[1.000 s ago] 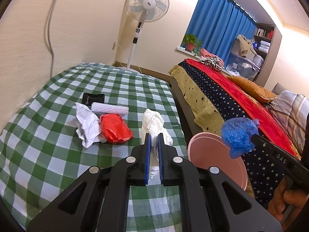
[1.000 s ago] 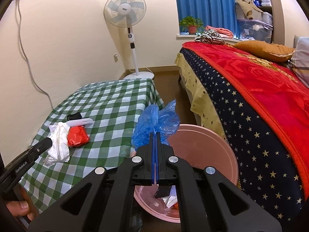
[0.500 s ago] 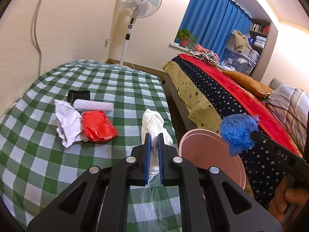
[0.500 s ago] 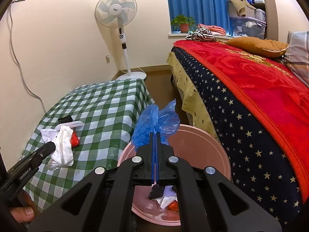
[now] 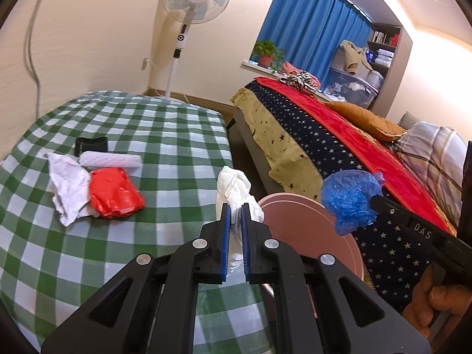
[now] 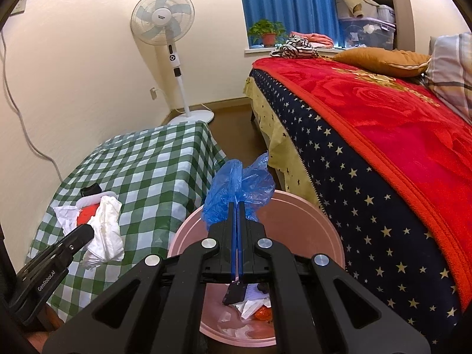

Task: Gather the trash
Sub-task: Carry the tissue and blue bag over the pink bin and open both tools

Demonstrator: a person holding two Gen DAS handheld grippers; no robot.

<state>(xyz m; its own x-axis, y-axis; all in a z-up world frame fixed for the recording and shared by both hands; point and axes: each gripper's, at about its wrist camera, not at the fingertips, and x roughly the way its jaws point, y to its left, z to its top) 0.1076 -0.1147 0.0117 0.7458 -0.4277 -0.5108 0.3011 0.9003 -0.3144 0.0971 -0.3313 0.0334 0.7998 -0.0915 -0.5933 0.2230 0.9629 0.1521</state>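
My left gripper (image 5: pixel 235 206) is shut on a crumpled white plastic bag (image 5: pixel 236 190), held over the table's right edge beside the pink bin (image 5: pixel 298 215). My right gripper (image 6: pixel 237 205) is shut on a crumpled blue plastic bag (image 6: pixel 239 187) above the pink bin (image 6: pixel 306 218), which holds scraps of paper and wrappers. In the right wrist view the left gripper (image 6: pixel 88 231) and its white bag (image 6: pixel 106 236) hang at the table's near corner. On the green checked table (image 5: pixel 165 135) lie a red bag (image 5: pixel 113 191), a crumpled white paper (image 5: pixel 69 185), a white roll (image 5: pixel 110 159) and a black item (image 5: pixel 91 144).
A bed with a red and star-patterned cover (image 6: pixel 383 135) runs along the right, close to the bin. A standing fan (image 6: pixel 165 20) is by the far wall, with a cable (image 6: pixel 23 124) on the wall. A person's hand (image 5: pixel 436 298) holds the right gripper's handle.
Both grippers have shifted toward the bin with their bags; the left gripper's white bag now hangs nearer the table's right edge, and the blue bag sits further over the bin.
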